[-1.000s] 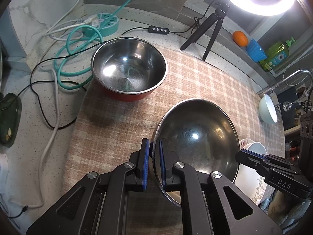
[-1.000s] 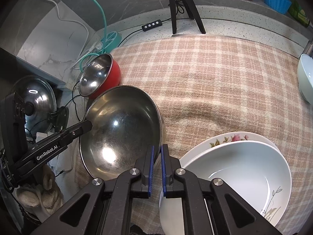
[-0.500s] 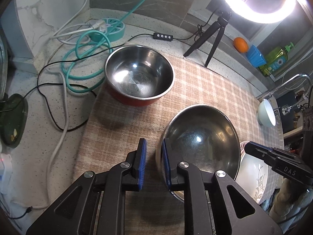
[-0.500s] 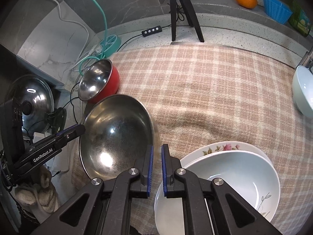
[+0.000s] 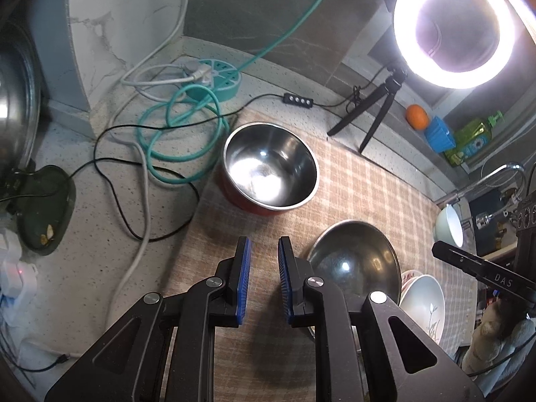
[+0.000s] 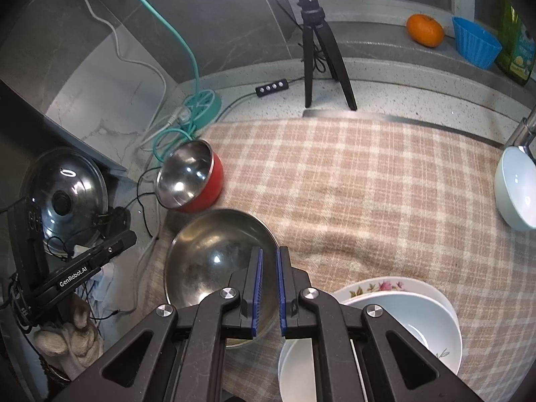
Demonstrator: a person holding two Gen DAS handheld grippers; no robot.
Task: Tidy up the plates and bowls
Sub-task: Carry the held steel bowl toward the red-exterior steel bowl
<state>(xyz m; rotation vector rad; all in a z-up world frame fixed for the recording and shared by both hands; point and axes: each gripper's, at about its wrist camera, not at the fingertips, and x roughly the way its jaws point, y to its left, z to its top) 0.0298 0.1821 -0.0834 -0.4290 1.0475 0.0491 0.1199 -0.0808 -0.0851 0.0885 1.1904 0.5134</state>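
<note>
A big steel bowl [image 6: 214,261] rests on the checked cloth [image 6: 368,184], against a white bowl [image 6: 402,321] that sits in a floral plate [image 6: 378,284]. Behind it stands a red bowl with a steel inside [image 5: 269,174]. My left gripper [image 5: 263,244] is open above the cloth, left of the steel bowl [image 5: 355,261], with nothing between its pads. My right gripper [image 6: 269,254] is shut and hovers over the steel bowl's right rim without clamping it.
A pale bowl [image 6: 516,187] lies by the tap at the cloth's right edge. The ring light's tripod [image 6: 315,50], teal cable coils [image 5: 181,134] and a power strip [image 5: 217,77] crowd the back left. A pot lid [image 6: 67,194] stands left; an orange [image 6: 424,30] sits on the ledge.
My left gripper let go of the steel bowl's rim, opened, and drew up and to the left. The right gripper rose too. The bowl stayed on the cloth.
</note>
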